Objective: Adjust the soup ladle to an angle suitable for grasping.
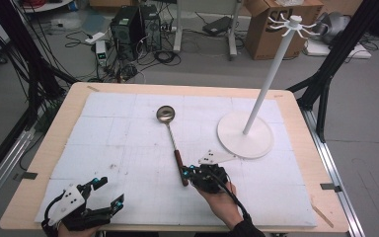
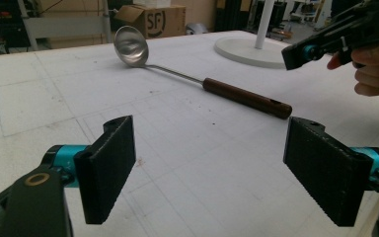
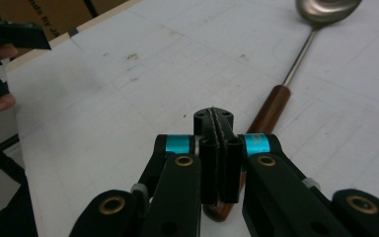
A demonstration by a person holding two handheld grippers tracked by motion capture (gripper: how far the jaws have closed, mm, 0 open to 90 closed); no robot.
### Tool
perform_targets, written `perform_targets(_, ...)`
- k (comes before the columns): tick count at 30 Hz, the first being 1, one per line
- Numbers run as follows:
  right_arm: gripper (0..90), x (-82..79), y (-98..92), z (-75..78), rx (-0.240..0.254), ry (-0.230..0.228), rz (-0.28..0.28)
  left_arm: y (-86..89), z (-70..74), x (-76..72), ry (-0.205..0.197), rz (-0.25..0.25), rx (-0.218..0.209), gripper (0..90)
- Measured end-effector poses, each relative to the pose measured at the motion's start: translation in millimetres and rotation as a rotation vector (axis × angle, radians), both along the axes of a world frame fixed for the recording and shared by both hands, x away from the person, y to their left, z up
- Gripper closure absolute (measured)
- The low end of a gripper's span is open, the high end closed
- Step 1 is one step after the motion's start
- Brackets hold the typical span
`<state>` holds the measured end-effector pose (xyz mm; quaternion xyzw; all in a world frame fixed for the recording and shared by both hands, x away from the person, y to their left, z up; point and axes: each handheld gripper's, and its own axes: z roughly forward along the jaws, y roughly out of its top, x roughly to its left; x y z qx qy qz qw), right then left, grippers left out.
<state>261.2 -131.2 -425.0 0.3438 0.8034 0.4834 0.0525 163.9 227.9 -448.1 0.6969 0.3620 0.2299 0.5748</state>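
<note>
**Inspector:** Near the middle of the white mat (image 1: pixel 128 143) lies the ladle (image 1: pixel 172 143). Its steel bowl points toward twelve o'clock in the high view, and its brown wooden handle (image 1: pixel 180 168) runs down toward six o'clock, flat on the mat.

**Clerk:** And the right gripper?

**Inspector:** The right gripper (image 1: pixel 193 173) sits at the lower end of that handle, just at its four o'clock side in the high view. In the right gripper view its jaws are pressed flat together, pad against pad, with nothing between them. The handle (image 3: pixel 269 111) passes beneath the closed jaws and reappears under them at the bottom edge. Whether they touch the wood I cannot tell.

**Clerk:** The left gripper?

**Inspector:** The left gripper (image 1: pixel 103 192) rests at the eight o'clock corner of the mat, well apart from the ladle. Its jaws stand wide apart and empty; the left gripper view shows bare mat between the two pads, with the ladle (image 2: pixel 133 47) beyond, at about one o'clock.

**Clerk:** Anything else on the tabletop?

**Inspector:** A white stand (image 1: pixel 244 133), at three o'clock from the ladle's shaft, with a round base on the mat, a leaning pole and hooked arms at the top. The wooden tabletop (image 1: pixel 301 148) shows as a border around the mat. Computers, cables and a cardboard box (image 1: pixel 281 27) are on the floor beyond, at twelve o'clock.
</note>
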Motion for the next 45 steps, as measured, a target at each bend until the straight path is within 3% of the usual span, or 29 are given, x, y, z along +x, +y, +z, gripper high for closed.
perform_targets(5, 90.0, -0.2, 11.3, -8.4, -0.049, 0.032, 0.042, 1.1, 0.1, -0.9, 0.0, 0.006, -0.001, 20.7)
perform_targets(9, 89.9, 0.3, 19.6, -17.5, -0.095, 0.09, 0.068, 1.5, 0.3, -1.8, -0.003, 0.006, 0.001, 20.8)
perform_targets(17, 90.0, 3.0, 22.6, -28.2, -0.15, 0.135, 0.066, 1.3, 0.2, -2.0, -0.005, 0.009, 0.002, 20.9)
perform_targets(28, 90.0, 7.8, 14.6, -27.9, -0.181, 0.14, 0.045, 1.6, -0.2, -1.8, -0.002, 0.006, 0.001, 20.9)
perform_targets(45, 90.0, 16.1, -19.0, -25.8, -0.194, 0.161, -0.023, 0.9, -0.3, -1.9, 0.0, 0.007, 0.005, 21.0)
